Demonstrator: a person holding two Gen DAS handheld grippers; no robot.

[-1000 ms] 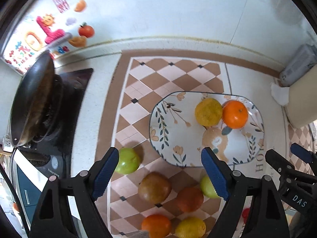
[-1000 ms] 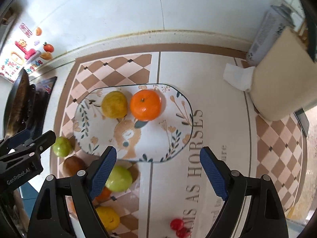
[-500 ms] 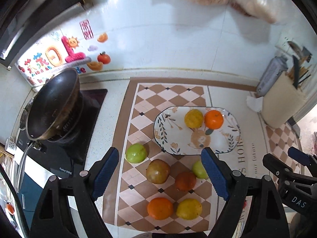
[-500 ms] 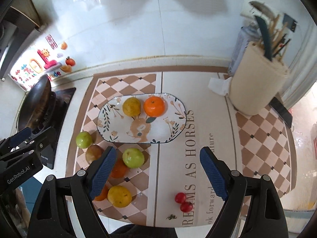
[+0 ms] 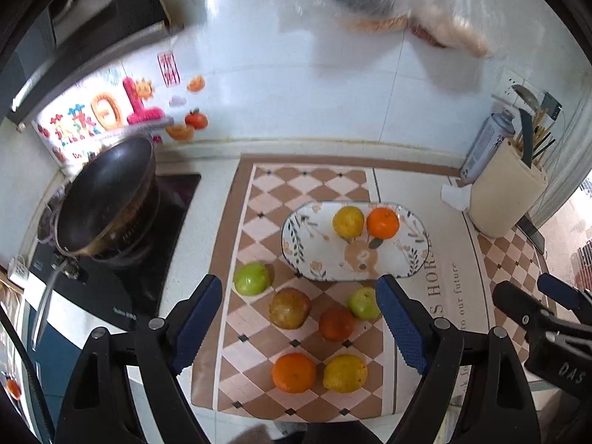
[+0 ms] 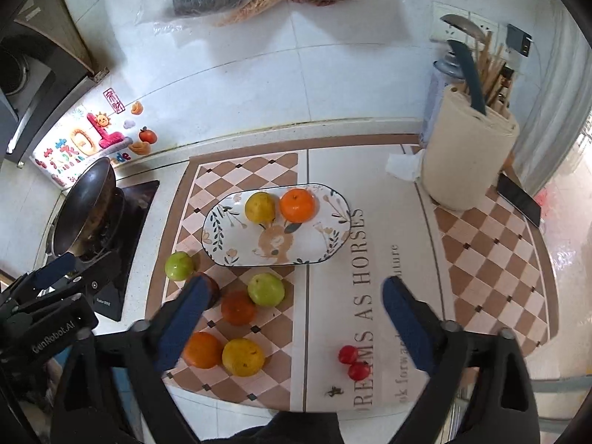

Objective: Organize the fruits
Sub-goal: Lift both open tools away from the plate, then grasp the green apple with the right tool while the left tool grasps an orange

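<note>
The left gripper [image 5: 299,323], black-armed with blue ribbed pads, is hovering high over the near end of the checked brown-and-cream mat [image 5: 266,203], its jaws standing wide apart and pinching nothing; the right gripper [image 6: 292,327] is hanging level with it over the mat's lettered cream panel, likewise spread and empty.

Nearest on the mat, a bright orange round fruit [image 5: 294,372] is sitting just beside a yellow round fruit [image 5: 345,373], the pair almost touching; to the right of them, on the lettering, two small red cherry tomatoes [image 6: 353,362] are lying together; farther in, a dull brownish-yellow fruit [image 5: 289,308], a dark orange fruit [image 5: 336,323] and a small green apple-like fruit [image 5: 362,303] are clustering close; a second green round fruit [image 5: 251,278] is lying apart to the left.

Beyond these, the oval white ceramic plate with leaf and rabbit pattern [image 5: 307,251] is carrying a yellow citrus [image 5: 347,222] and a glossy orange mandarin [image 5: 383,222] side by side at its far edge; at the far left a black wok [image 5: 103,196] is tilting on the stove; at the far right a cream cylindrical utensil holder [image 6: 468,162] is standing by the white-tiled wall.
</note>
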